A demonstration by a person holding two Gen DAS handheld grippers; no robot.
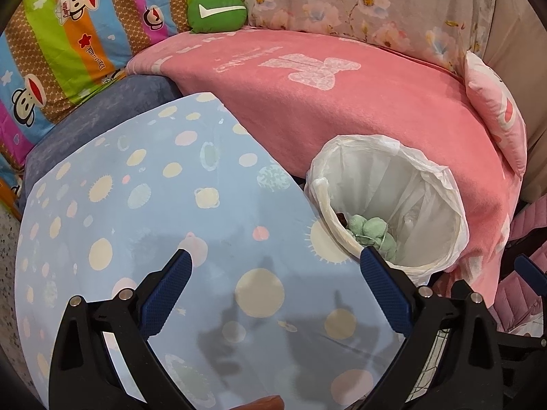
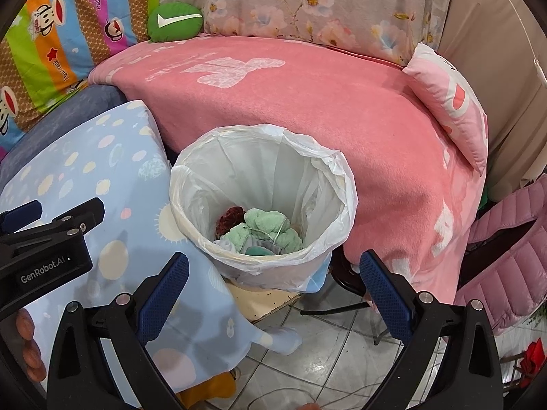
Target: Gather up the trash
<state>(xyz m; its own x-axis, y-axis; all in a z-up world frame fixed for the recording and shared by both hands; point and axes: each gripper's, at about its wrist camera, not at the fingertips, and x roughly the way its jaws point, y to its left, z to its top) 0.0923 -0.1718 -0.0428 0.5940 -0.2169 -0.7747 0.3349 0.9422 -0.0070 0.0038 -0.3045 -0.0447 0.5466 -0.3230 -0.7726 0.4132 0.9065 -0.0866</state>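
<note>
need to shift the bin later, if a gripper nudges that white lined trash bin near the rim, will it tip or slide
The trash bin looks tall and narrow and holds only a few soft crumpled pieces, so it is probably light and apt to tip. Its thin liner lies loosely over the rim, so it would likely slip or bunch if pushed.

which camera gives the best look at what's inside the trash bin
The right wrist view. It looks almost straight down into the lined trash bin, showing the green wads and a dark red piece. In the left wrist view the bin sits off to the side, its near wall and a fingertip hiding part of the contents.
</note>
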